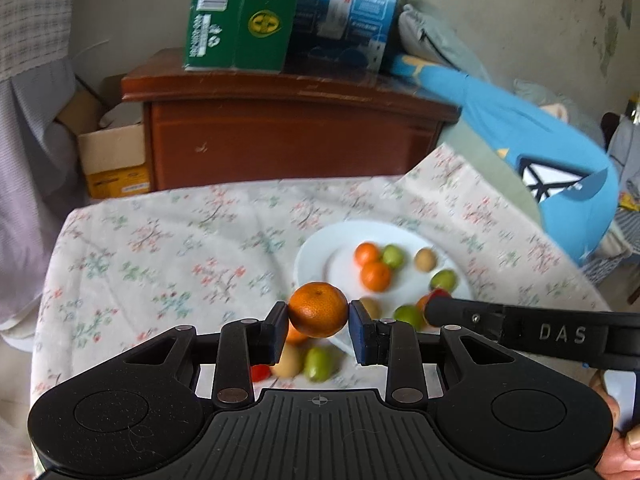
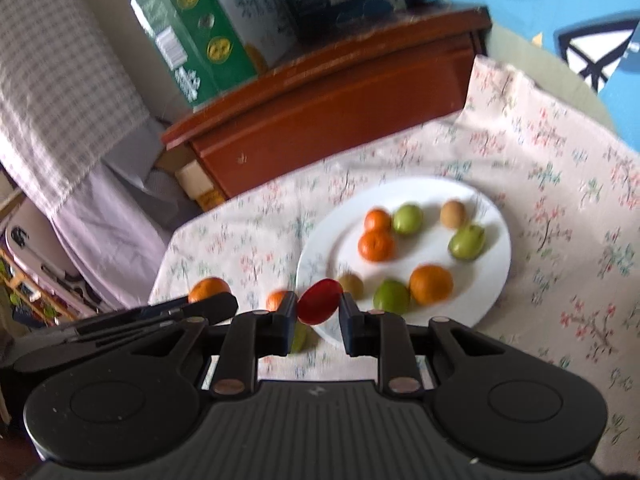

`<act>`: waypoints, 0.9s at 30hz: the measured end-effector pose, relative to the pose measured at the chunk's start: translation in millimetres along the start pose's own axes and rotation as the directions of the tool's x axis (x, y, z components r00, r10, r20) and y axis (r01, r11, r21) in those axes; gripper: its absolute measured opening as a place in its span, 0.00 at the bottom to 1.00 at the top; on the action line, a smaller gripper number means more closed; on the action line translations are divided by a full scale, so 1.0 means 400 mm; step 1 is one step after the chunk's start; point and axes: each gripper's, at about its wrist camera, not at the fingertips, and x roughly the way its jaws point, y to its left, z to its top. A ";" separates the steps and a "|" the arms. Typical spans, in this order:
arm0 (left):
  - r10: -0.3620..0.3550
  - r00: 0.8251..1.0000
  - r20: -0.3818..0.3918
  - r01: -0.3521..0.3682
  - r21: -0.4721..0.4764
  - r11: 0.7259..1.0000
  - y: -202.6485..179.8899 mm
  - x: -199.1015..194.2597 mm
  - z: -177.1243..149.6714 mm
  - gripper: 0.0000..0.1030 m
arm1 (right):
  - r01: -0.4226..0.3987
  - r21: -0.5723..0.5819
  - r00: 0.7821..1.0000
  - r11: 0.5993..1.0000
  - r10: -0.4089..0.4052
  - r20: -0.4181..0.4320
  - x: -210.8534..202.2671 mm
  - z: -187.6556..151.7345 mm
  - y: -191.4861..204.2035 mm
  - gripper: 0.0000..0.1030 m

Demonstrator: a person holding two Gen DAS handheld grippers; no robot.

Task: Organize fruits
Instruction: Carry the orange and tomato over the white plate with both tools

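Floral tablecloth (image 1: 160,240) is carrying a white plate (image 1: 320,240) at centre frame; left gripper (image 1: 318,312) is clamping a tangerine (image 1: 318,310), right gripper (image 2: 319,308), lettered "DAS", is clamping a red fruit (image 2: 319,301)

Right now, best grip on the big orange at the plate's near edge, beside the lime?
Take the orange across its widest middle, coming from above. It is round with no handle. The lime crowds one side, so set the fingers along the free axis, toward the plate rim and centre.

We are seeing orange mandarin (image 1: 318,310), red fruit (image 2: 319,301), white plate (image 2: 490,268), floral pastel tablecloth (image 1: 160,248), green box (image 1: 236,16) showing upper left.
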 end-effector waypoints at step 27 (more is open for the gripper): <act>-0.054 0.995 -0.083 0.060 0.071 0.996 -0.025 0.151 0.114 0.29 | 0.059 0.110 0.997 0.992 -0.063 0.034 0.047 0.131 -0.127 0.22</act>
